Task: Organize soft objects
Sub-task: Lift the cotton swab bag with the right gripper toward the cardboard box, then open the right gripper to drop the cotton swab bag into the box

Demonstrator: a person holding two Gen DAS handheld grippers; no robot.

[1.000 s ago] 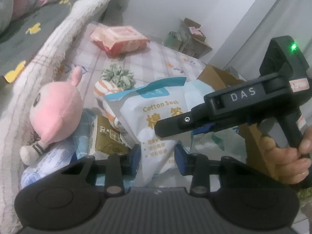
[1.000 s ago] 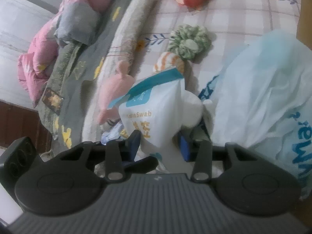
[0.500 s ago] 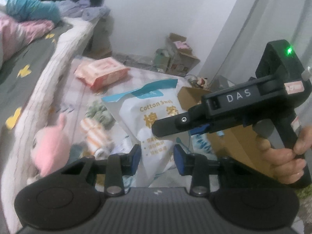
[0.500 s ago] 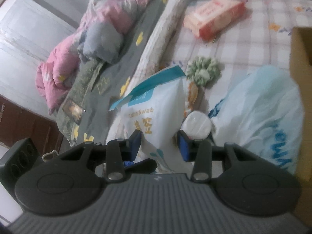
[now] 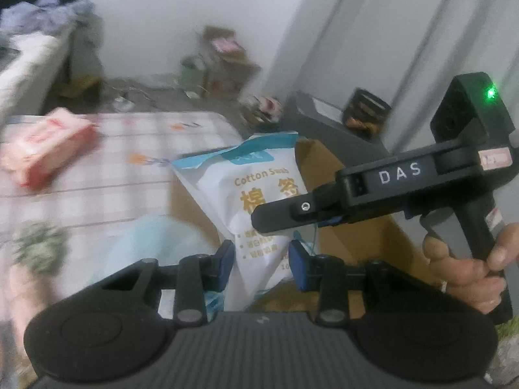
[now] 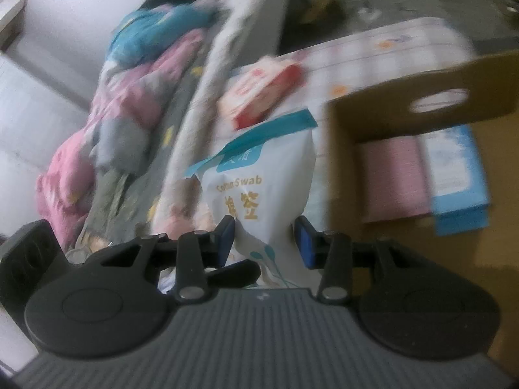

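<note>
White cotton swab bag [image 5: 259, 201] pinched between both grippers, tilted down.

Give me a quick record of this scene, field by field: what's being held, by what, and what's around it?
Held item: white and teal cotton swab bag
Held by: left gripper and right gripper, both clamped on its lower part
Holder: a person's hand on the right gripper's handle
Nearby container: cardboard box, open
In the box: pink folded item, blue packet
On the checked cloth: pink tissue pack
Image quality: blurred
</note>
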